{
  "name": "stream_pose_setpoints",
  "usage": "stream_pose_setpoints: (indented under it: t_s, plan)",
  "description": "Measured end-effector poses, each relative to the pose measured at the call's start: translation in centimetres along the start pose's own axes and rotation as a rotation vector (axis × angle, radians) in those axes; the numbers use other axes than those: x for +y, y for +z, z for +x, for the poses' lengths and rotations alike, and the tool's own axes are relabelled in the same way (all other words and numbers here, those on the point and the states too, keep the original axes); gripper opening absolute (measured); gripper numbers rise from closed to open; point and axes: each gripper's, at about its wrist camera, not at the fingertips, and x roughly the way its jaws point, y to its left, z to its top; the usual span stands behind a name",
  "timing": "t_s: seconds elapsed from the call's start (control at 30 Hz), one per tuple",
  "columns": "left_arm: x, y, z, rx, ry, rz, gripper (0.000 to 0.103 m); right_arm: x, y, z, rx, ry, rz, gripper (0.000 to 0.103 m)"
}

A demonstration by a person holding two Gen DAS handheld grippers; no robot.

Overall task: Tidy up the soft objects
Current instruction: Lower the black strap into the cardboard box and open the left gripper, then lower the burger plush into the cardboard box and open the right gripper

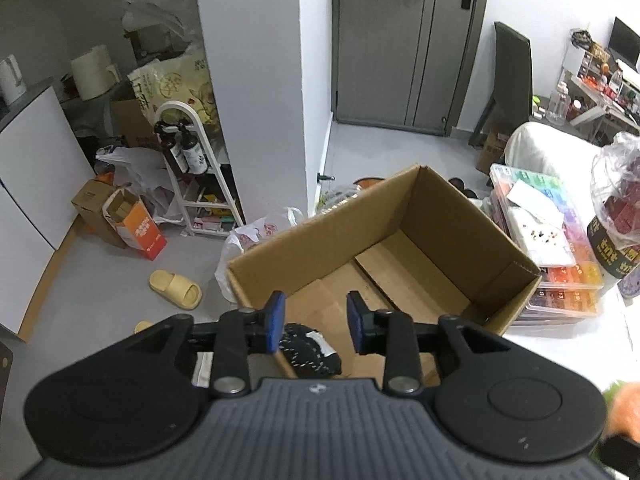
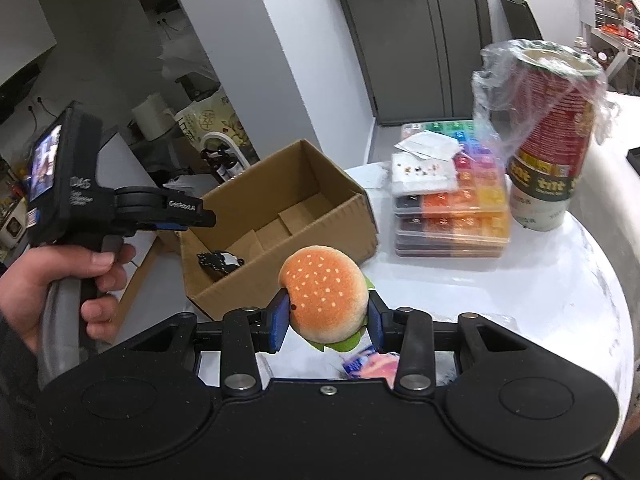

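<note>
Left gripper (image 1: 315,322) released, blue pads apart with nothing pinched, hovering over the near-left corner of the box (image 1: 496,320). Black toy (image 1: 310,354) lies on the box floor just below the pads, at 6 o'clock in the left wrist view, tucked against the near wall; rest of the floor bare cardboard. Box open-topped, flaps upright, far corner at 12 o'clock.

Right gripper (image 2: 328,322) clenched on the burger (image 2: 326,292); pads press both sides of the bun, green felt poking out beneath. Burger sits short of the box's near-right wall, at 6 o'clock from the box (image 2: 352,220) in the right wrist view, above white table (image 2: 540,300).

From the right wrist, left gripper (image 2: 210,218) comes in at 9 o'clock, a hand (image 2: 60,280) on its handle, tips over the box's left rim; black toy (image 2: 220,262) below.

Bead cases (image 2: 452,216) stacked at 2 o'clock just beside the box's right wall; narrow gap. Can (image 2: 552,140) in plastic wrap at 2 o'clock beyond the cases, near the table's curved edge. Open table at 3–4 o'clock. Floor left of box cluttered: slipper (image 1: 176,290), bags, cartons.
</note>
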Motion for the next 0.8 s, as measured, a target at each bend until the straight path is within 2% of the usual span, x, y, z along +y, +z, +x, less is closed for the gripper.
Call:
stream_pose_setpoints:
  t_s: [0.23,0.53,0.8]
  plan:
    - [2.1,-1.0,-2.7,-0.038,-0.001,-0.079,0.048,1.5,1.6,2.2,0.007,0.028,-0.007,0.039]
    - [5.7,-2.9,-5.0,-0.050,0.027,-0.225,0.057,4.2,4.1,5.6,0.022,0.064,-0.035,0.039]
    - [7.6,-4.3,-5.8,-0.071,0.007,-0.265,0.060,6.5,4.9,9.2,0.053,0.037,-0.100,0.039]
